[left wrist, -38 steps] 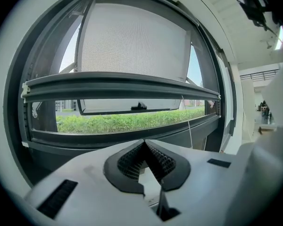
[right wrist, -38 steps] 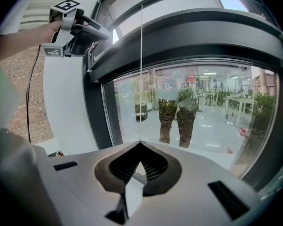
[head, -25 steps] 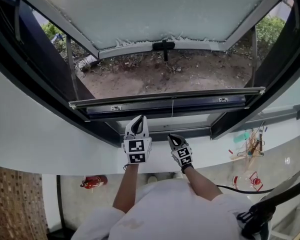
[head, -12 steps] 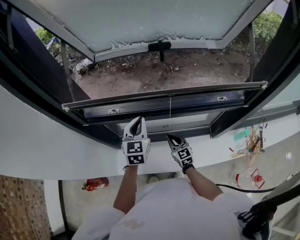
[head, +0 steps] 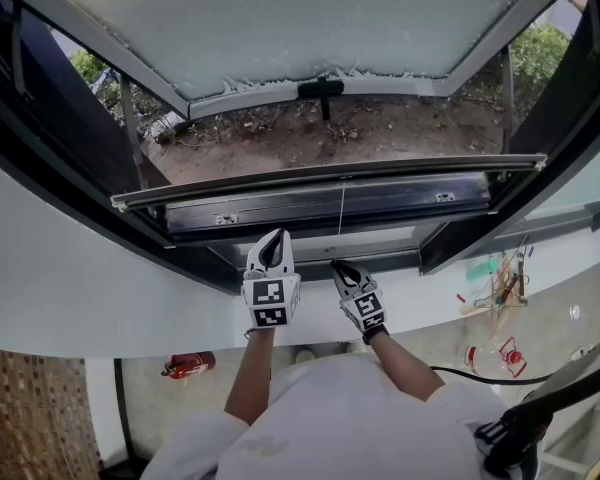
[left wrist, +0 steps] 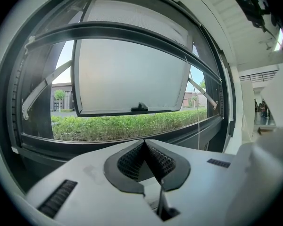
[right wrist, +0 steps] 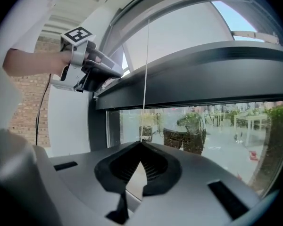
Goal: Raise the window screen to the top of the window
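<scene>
The window screen's grey bottom bar (head: 330,175) (left wrist: 122,32) (right wrist: 203,74) hangs across the open window. A thin pull cord (head: 341,218) (right wrist: 146,69) (left wrist: 198,114) drops from its middle. My right gripper (head: 337,266) (right wrist: 142,143) is below the bar and shut on the cord's lower end, which runs straight into the closed tips. To its left my left gripper (head: 277,236) (left wrist: 144,142) (right wrist: 117,72) is shut and holds nothing. It points at the frame just under the bar; whether it touches, I cannot tell.
The outer sash with a frosted pane (head: 310,28) is pushed open outward, its black handle (head: 320,90) at the lower edge. Dark frame posts (head: 40,138) stand at both sides. A white sill (head: 100,298) curves below, with a red fire extinguisher (head: 185,366) on the floor.
The screen's bottom bar has moved up in the window opening. My right gripper has risen a little with the cord. The left gripper has stayed where it was.
</scene>
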Demonstrator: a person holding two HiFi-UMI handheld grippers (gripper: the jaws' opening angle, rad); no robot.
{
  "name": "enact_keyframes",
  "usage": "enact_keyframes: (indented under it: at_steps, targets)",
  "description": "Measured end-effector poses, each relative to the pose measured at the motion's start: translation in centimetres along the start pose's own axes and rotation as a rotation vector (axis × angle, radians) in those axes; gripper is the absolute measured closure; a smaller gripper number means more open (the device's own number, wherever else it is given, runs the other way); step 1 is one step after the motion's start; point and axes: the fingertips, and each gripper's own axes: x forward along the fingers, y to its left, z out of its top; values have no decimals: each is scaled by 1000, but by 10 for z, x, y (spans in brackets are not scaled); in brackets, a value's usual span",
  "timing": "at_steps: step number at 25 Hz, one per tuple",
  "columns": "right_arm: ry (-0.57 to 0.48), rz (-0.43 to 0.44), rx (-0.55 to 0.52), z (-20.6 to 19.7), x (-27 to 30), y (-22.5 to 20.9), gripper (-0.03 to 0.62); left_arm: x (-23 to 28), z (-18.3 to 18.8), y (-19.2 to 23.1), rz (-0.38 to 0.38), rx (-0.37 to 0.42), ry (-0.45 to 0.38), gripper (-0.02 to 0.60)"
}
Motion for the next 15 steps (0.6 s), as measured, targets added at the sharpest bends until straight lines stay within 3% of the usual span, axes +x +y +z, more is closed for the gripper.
enact_keyframes:
  at_steps: [15]
  targets:
    - [-30, -8, 14, 13, -8, 1, 591, 2, 11, -4, -29, -15, -30, 580]
